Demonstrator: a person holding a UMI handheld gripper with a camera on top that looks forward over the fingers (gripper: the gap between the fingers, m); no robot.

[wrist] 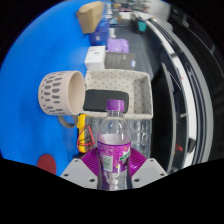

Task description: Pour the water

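Observation:
A clear plastic bottle (113,140) with a purple cap and a purple label stands upright between my fingers. Both purple pads (89,159) press on its sides at label height, so my gripper (113,163) is shut on it. The bottle looks lifted a little over the blue table (30,110). A beige mug (63,93) with a handle lies on its side just beyond the bottle to the left, its mouth facing the bottle's side. The bottle's base is hidden between the fingers.
A white basket (138,92) holding a dark object stands right behind the bottle. A yellow marker (81,124) and a pink thing (48,163) lie to the left. Farther off are a purple box (119,46) and a wicker basket (90,14). The table's edge runs along the right.

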